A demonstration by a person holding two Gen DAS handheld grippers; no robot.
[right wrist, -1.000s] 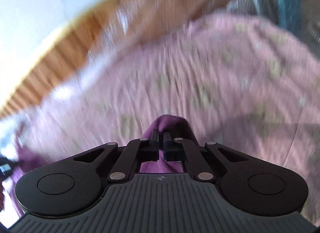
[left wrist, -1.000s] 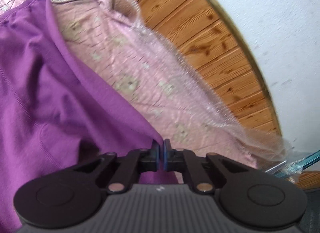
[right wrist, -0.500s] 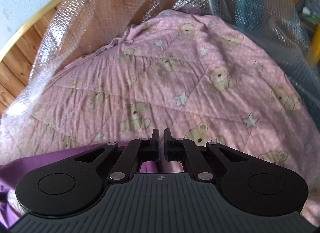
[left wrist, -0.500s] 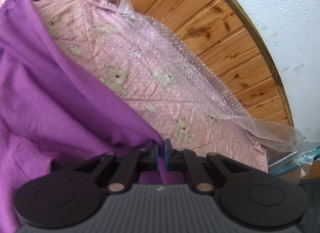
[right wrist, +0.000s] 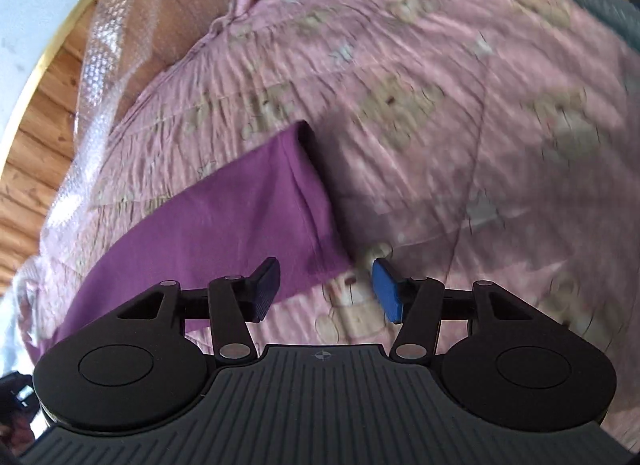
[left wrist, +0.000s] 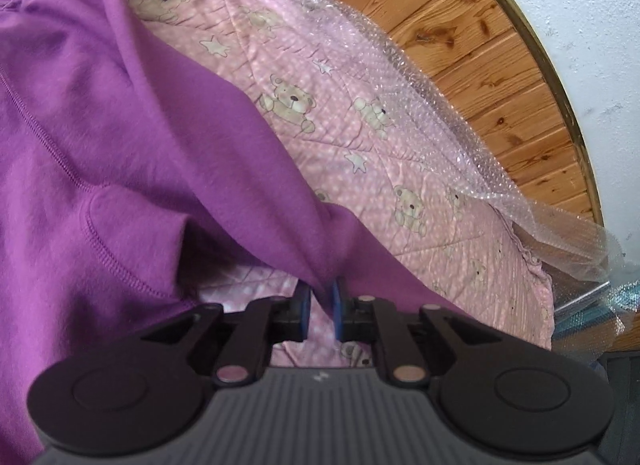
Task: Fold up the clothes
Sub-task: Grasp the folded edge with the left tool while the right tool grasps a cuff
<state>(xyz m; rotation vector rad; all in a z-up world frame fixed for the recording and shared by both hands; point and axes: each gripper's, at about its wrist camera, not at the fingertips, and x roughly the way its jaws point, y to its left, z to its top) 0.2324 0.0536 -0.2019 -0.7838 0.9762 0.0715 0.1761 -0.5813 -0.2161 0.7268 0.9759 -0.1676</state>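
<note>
1. The left gripper (left wrist: 320, 305) is closed on a bunched fold of the purple garment (left wrist: 120, 137), which rises up and to the left from its fingertips and drapes over the pink bear-print quilt (left wrist: 360, 137).
2. The right gripper (right wrist: 326, 291) stands wide open and holds nothing; a purple sleeve (right wrist: 224, 217) lies flat on the quilt just ahead of it, its cuffed end nearest the gap between the fingers.
3. The sleeve's long axis runs from lower left to upper right in the right wrist view, so the right gripper is the nearer one to the cuff.
4. Bubble wrap (left wrist: 460, 133) edges the quilt against the wooden panelling (left wrist: 460, 25); nothing lies between the open fingers and the sleeve.
</note>
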